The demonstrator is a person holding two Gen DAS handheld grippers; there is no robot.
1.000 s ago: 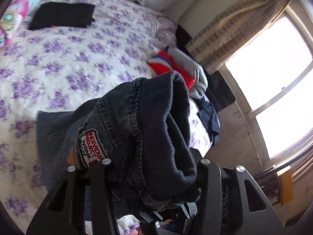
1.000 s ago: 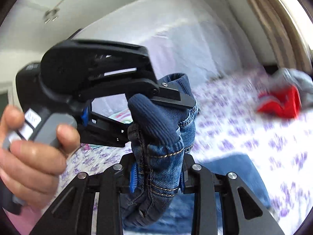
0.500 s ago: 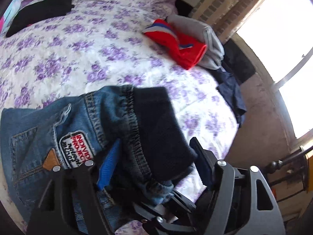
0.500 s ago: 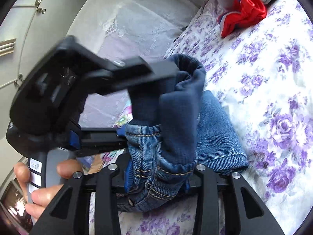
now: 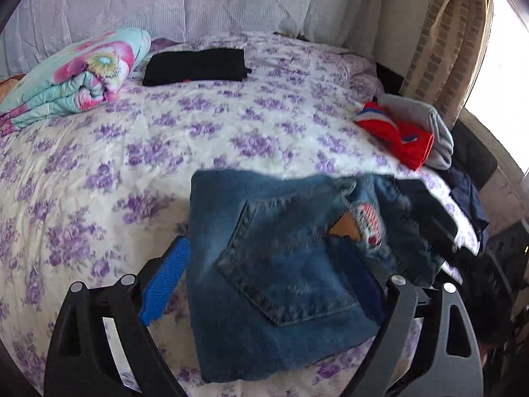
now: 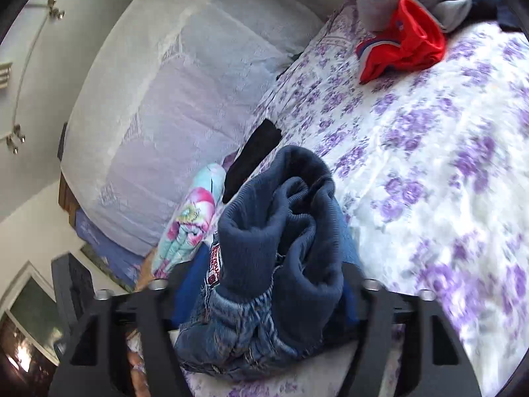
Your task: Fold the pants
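The blue denim pants (image 5: 281,264) lie folded on the floral bedsheet (image 5: 165,139), back pocket up, with a patch label and dark ribbed waistband at the right. My left gripper (image 5: 264,284) is open, its fingers wide on either side of the pants, blue pad (image 5: 165,281) bare. In the right wrist view my right gripper (image 6: 264,297) is shut on the bunched waistband (image 6: 284,225), which stands up between the fingers just above the bed.
A rolled floral quilt (image 5: 66,76) and a folded black garment (image 5: 198,66) lie at the head of the bed. A red garment (image 5: 396,135) and a grey one (image 5: 426,122) sit at the right edge. Dark clothes (image 5: 469,198) hang off the side by the window.
My left gripper has opened and let go of the waistband and pulled back. The pants have come down onto the bed. My right gripper still grips the waistband.
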